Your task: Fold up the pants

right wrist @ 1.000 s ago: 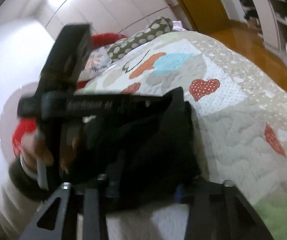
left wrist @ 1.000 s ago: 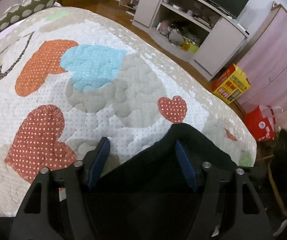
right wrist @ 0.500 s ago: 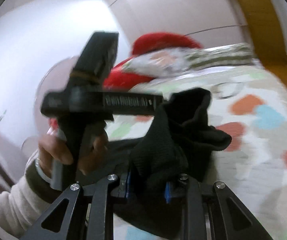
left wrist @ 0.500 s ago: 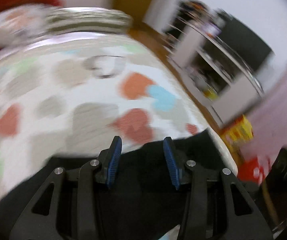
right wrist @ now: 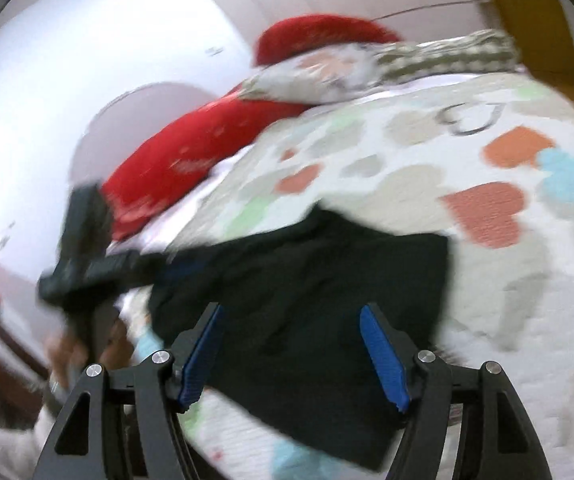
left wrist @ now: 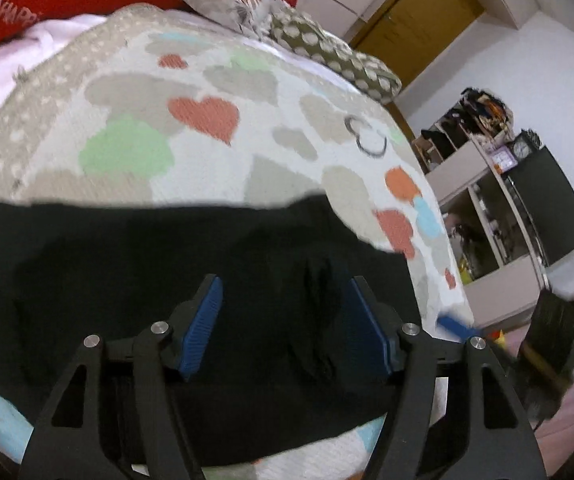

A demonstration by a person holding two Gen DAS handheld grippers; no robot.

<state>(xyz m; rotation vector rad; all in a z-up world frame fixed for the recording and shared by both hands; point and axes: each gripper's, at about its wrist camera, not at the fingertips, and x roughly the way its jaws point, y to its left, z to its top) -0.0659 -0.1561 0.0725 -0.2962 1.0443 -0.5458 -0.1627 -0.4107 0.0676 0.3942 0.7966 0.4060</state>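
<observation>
Left gripper (left wrist: 283,324) stands wide over the black pants (left wrist: 135,280), its blue pads (left wrist: 201,326) apart with cloth lying below and between them but nothing pressed; its jaws have just been opening, after narrowing half a second ago. A second ago this view looked along the quilt toward the shelf unit with only a corner of dark cloth at the pads, and now the pants lie as a broad flat slab across the near part of the quilted bed (left wrist: 207,128), so the gripper has swung across and let the fabric down. To its right in the same view the other tool's dark body (left wrist: 555,344) shows at the bed's edge. Right gripper (right wrist: 291,344) is likewise wide, and its jaws have just been opening too: half a second ago a bunched wad of black cloth stood up between its nearly closed pads, while now the pads (right wrist: 383,360) are clear of the fabric, which rests flat on the quilt beneath them. From this side the pants (right wrist: 327,280) look like a squarish doubled layer with one straight edge toward the heart patches, though blur hides how neatly the edges meet. The left tool's handle and the person's hand (right wrist: 87,344) show at the left of that view. Judging by this, one fold has just been laid and released; what probably remains is smoothing or a further fold, for which both grippers would need a fresh hold on an edge
</observation>
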